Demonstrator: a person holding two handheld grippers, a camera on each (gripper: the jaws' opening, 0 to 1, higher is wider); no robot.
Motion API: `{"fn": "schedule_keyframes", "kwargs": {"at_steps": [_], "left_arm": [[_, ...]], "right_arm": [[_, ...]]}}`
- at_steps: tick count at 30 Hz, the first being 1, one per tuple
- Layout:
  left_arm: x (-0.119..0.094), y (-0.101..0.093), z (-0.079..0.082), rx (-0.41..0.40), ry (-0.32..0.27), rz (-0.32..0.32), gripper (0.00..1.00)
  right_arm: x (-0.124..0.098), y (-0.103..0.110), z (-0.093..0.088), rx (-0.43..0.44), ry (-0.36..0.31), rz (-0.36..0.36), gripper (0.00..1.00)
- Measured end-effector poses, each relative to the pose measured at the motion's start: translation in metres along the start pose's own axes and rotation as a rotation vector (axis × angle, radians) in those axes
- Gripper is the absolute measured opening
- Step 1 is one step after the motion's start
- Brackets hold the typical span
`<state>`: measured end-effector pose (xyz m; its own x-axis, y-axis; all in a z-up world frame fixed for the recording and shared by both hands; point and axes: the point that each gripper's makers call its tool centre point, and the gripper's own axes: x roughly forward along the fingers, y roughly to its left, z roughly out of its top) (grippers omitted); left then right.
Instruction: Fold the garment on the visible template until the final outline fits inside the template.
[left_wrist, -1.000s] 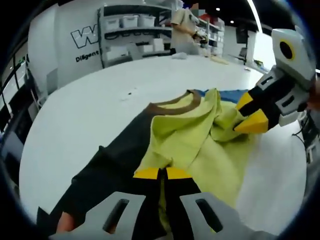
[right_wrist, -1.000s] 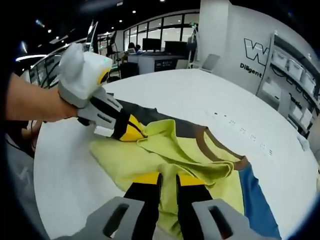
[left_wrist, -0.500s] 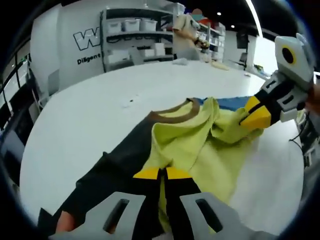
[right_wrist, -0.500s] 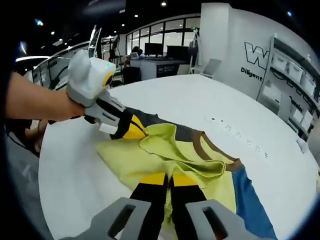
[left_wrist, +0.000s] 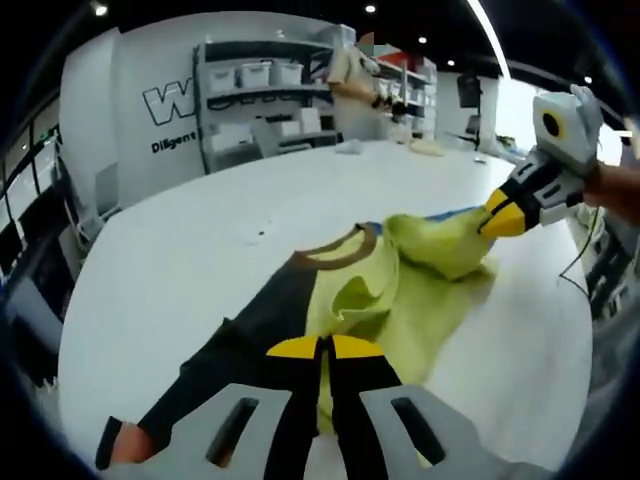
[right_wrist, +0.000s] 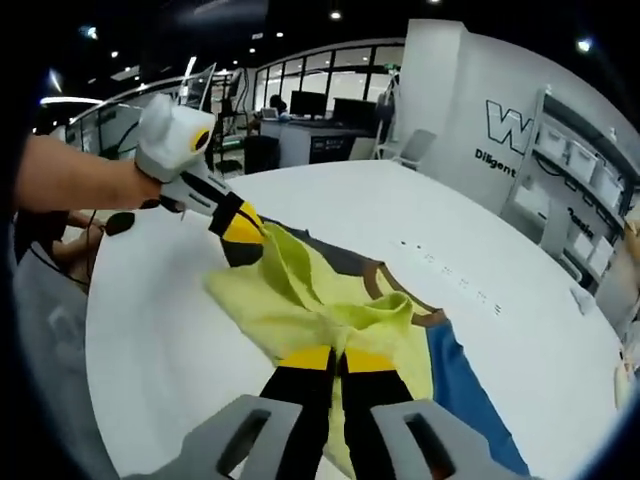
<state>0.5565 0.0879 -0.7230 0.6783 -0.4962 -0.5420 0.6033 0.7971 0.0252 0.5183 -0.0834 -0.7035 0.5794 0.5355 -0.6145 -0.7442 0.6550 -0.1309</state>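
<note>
Garment (left_wrist: 400, 290) pinched in both shut tongs, left (left_wrist: 322, 348) and right (right_wrist: 322, 358), over white table (left_wrist: 180, 240), shelves (left_wrist: 265, 85) behind

I see a large white round table (left_wrist: 180, 260) in a big indoor hall. Behind it stands a white wall (left_wrist: 130, 110) with dark lettering and grey shelving (left_wrist: 262, 95) holding white bins. In the right gripper view, dark windows (right_wrist: 320, 70), desks with monitors (right_wrist: 305, 102), an office chair (right_wrist: 407, 148) and ceiling spotlights (right_wrist: 336, 15) appear.
</note>
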Motion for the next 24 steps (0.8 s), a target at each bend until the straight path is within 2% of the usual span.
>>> {"fn": "schedule_keyframes", "kwargs": {"at_steps": [3,8,17,24], "left_arm": [[-0.010,-0.002,0.000,0.000,-0.012,0.002,0.00],[-0.032,-0.016,0.000,0.013,-0.035,-0.026,0.00],[-0.081,-0.046,-0.006,0.065,-0.065,-0.091,0.00],[-0.116,-0.060,-0.024,0.094,-0.049,-0.134,0.00]], "right_arm": [[-0.011,0.000,-0.004,-0.002,0.002,-0.010,0.00],[-0.033,0.006,-0.009,-0.018,0.002,-0.012,0.00],[-0.068,0.030,-0.020,-0.050,0.014,0.009,0.00],[-0.089,0.057,-0.051,-0.065,0.069,0.057,0.00]]}}
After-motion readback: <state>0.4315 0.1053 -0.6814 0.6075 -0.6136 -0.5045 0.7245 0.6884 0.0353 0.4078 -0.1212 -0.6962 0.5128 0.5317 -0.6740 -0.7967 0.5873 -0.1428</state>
